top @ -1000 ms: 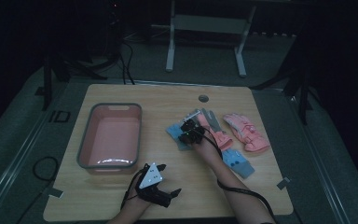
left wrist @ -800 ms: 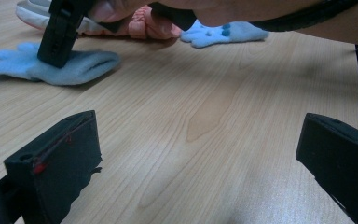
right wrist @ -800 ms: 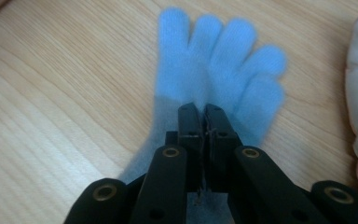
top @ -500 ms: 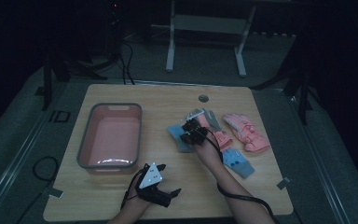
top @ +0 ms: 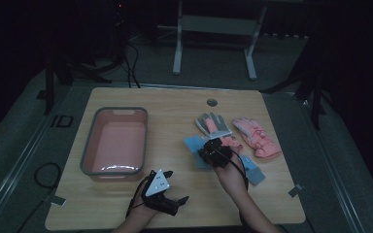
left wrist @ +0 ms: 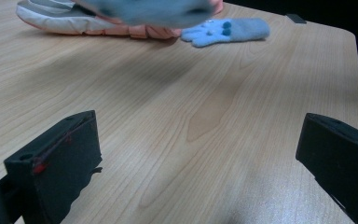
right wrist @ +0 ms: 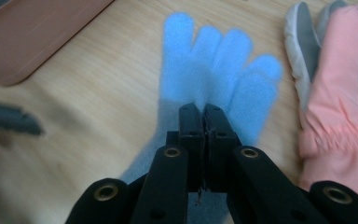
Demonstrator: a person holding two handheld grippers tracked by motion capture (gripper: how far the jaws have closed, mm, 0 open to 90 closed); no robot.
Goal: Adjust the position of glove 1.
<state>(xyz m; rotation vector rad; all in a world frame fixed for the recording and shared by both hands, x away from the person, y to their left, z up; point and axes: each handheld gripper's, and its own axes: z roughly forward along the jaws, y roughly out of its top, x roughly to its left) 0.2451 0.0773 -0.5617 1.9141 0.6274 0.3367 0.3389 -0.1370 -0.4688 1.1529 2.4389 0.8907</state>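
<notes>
A wooden worktop seen from above in a dim room, with a person's two forearms entering from its near edge, each hand holding a two-jaw gripper

Toward the left edge sits a pink tub with a grey rim, nothing visible inside it. Toward the right edge lies a cluster of gloves: a pink-and-grey ski glove palm up with its fingers pointing to the far edge, a second pink ski glove just beside it nearer the right edge, and two light blue knit gloves

The right gripper is over the middle of that cluster. In its own view the jaws are pressed tightly together on the fabric of the blue glove, pinching it just below the fingers, which spread away from the jaws. The pink-and-grey ski glove lies just beside it. The other blue glove lies nearer the near-right corner — partly hidden by the person's wrist

The left gripper rests close to the near edge, just in front of the tub. Its jaws stand wide apart — nothing between them but bare wood, with the gloves well beyond
</notes>
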